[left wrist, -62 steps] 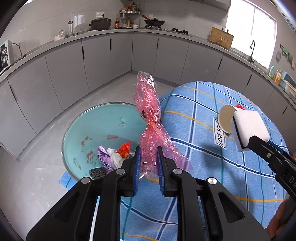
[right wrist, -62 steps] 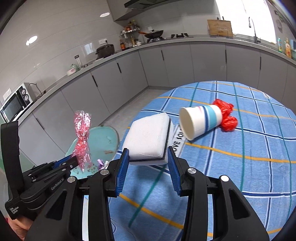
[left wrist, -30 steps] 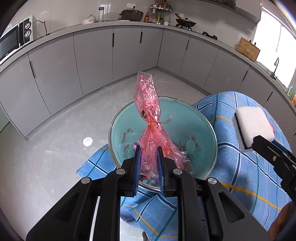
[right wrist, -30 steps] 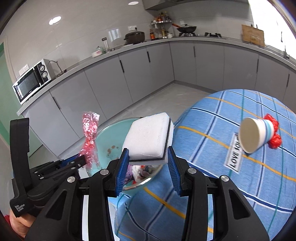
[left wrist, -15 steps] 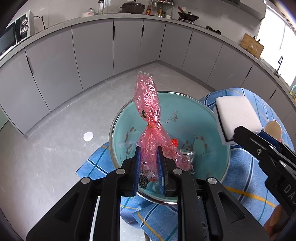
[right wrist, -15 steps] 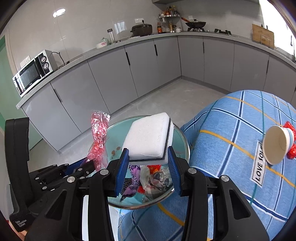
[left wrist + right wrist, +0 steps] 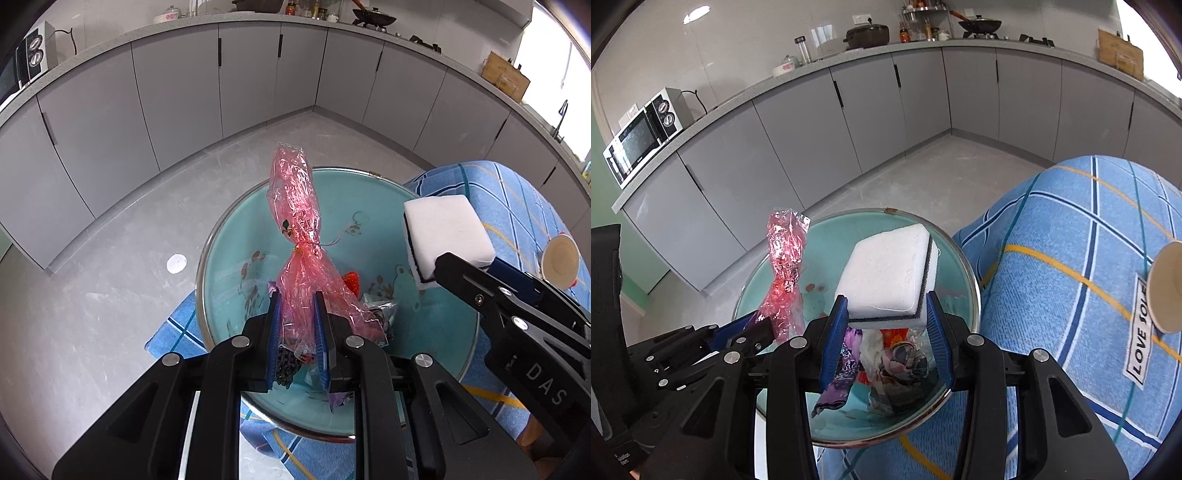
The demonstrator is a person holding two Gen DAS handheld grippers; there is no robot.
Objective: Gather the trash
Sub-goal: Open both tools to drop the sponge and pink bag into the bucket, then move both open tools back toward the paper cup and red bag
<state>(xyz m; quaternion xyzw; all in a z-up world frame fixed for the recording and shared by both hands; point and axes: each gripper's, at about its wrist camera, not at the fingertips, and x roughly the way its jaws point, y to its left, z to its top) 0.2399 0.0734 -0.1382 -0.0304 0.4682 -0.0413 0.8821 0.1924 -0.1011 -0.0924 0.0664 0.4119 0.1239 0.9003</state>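
Left wrist view: my left claw (image 7: 297,328) pinches the pink cellophane wrapper (image 7: 301,254) over the teal basin (image 7: 229,236), ready to drop. My right claw (image 7: 886,325) clamps the white sponge (image 7: 886,277) above the same basin.

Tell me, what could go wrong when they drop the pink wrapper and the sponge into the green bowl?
The pink wrapper is light and crinkly, so it might cling to the left tool or drift past the teal basin. The sponge, held near the rim by the right tool, could bounce out. The basin seems perched on the tablecloth edge, so a bump might tip it.
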